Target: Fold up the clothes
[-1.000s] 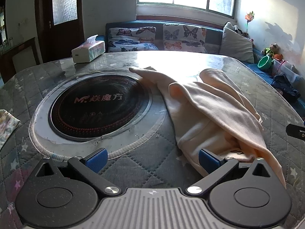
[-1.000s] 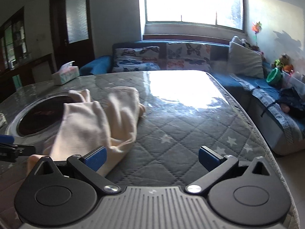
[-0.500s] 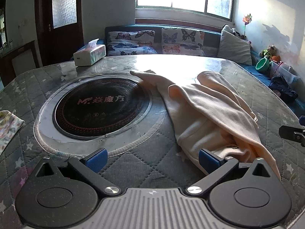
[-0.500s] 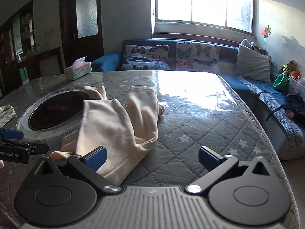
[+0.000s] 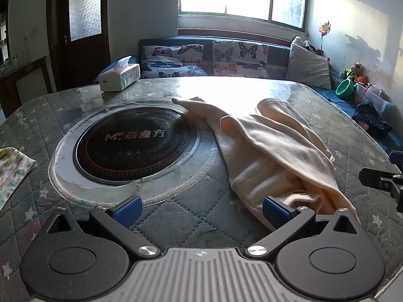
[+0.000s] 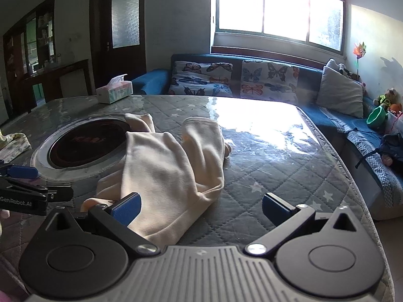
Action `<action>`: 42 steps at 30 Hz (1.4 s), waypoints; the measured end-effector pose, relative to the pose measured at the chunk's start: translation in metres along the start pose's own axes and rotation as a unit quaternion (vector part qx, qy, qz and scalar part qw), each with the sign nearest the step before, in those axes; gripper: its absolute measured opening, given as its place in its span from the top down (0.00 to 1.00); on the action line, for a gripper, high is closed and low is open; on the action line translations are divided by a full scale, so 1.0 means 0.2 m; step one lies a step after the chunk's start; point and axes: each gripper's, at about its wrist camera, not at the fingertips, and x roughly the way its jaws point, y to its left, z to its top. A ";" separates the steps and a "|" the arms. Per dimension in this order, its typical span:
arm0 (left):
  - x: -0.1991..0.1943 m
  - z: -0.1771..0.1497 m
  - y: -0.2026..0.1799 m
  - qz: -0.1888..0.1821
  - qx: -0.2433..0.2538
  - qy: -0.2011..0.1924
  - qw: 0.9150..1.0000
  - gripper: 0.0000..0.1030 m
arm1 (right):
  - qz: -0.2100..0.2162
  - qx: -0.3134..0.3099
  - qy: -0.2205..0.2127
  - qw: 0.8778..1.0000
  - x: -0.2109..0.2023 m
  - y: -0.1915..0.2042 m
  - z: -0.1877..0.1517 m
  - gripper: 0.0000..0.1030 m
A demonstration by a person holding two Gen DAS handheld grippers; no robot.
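Observation:
A cream-coloured garment (image 5: pixel 272 156) lies crumpled on the quilted grey table (image 5: pixel 176 211), its far end over the rim of the round black cooktop (image 5: pixel 133 146). It also shows in the right wrist view (image 6: pixel 171 171). My left gripper (image 5: pixel 201 209) is open and empty at the garment's near left edge. My right gripper (image 6: pixel 200 207) is open and empty at the garment's near right edge. The right gripper shows at the right edge of the left wrist view (image 5: pixel 388 176), and the left gripper at the left edge of the right wrist view (image 6: pixel 25 188).
A tissue box (image 5: pixel 119 76) stands at the table's far left. A patterned cloth (image 5: pixel 10 168) lies at the left edge. A blue sofa with butterfly cushions (image 5: pixel 209 60) runs behind the table and along the right. The table's right edge (image 6: pixel 362 201) drops to the floor.
Both grippers have pulled back and risen a little from the garment, so more of the table shows. The garment has not moved. Both stay open.

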 end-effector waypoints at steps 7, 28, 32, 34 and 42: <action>0.02 0.01 0.00 0.002 -0.003 0.004 1.000 0.00 | 0.011 -0.014 0.002 1.000 0.03 0.04 0.02 0.00; 0.17 0.04 0.09 0.015 -0.022 0.029 0.999 0.00 | 0.067 -0.087 0.016 0.994 0.29 0.26 0.24 0.02; 0.19 0.04 0.11 0.016 -0.027 0.035 0.999 0.00 | 0.076 -0.109 0.023 0.991 0.38 0.32 0.30 0.07; 0.20 0.04 0.12 0.016 -0.029 0.036 0.999 0.00 | 0.080 -0.122 0.027 0.989 0.43 0.36 0.32 0.10; 0.23 0.06 0.14 0.014 -0.034 0.039 0.999 0.00 | 0.089 -0.154 0.042 0.983 0.61 0.44 0.39 0.22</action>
